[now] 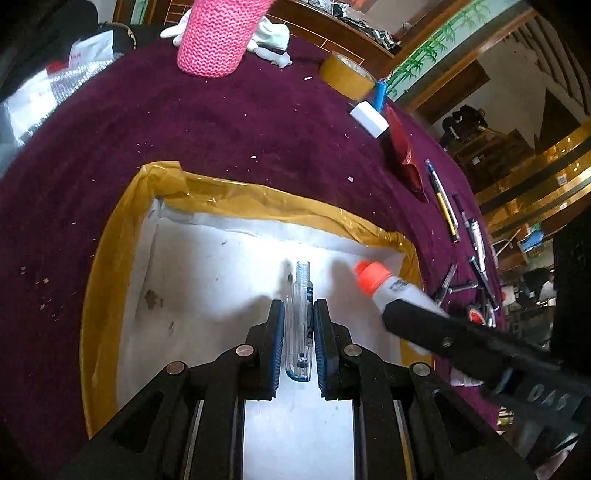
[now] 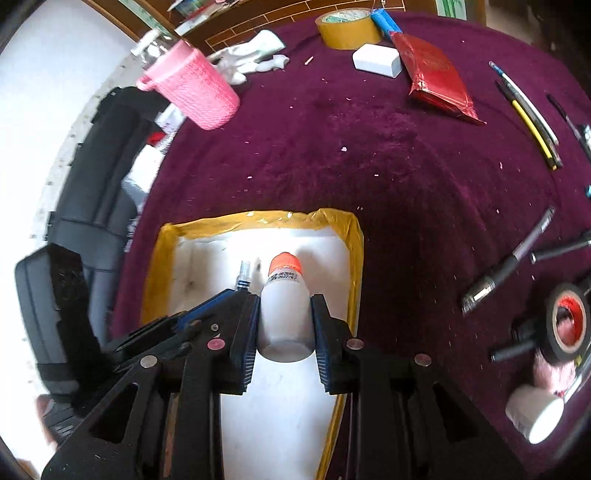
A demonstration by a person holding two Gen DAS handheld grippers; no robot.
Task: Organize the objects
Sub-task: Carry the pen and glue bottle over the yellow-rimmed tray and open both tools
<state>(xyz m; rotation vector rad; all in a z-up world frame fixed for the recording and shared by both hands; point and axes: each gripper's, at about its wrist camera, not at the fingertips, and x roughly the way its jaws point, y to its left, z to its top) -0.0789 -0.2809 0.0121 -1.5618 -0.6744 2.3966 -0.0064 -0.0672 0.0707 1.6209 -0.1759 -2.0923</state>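
Note:
My left gripper (image 1: 299, 310) is shut on a clear plastic pen barrel (image 1: 301, 295) and holds it over the white inside of a box with yellow-taped rims (image 1: 236, 192). My right gripper (image 2: 284, 306) is shut on a white glue bottle with an orange cap (image 2: 284, 291), also over the box (image 2: 354, 258). The bottle (image 1: 391, 286) and a right finger (image 1: 417, 319) show at the right of the left wrist view. The pen barrel tip (image 2: 243, 273) and the left gripper's fingers (image 2: 207, 306) show left of the bottle in the right wrist view.
The purple cloth table (image 2: 369, 147) holds a pink knitted cup (image 2: 195, 92), a yellow tape roll (image 2: 347, 29), a white eraser block (image 2: 376, 59), a red packet (image 2: 436, 74), several pens (image 2: 528, 110), a black tape roll (image 2: 565, 321) and a white cylinder (image 2: 535, 413). White gloves (image 2: 251, 55) lie at the back.

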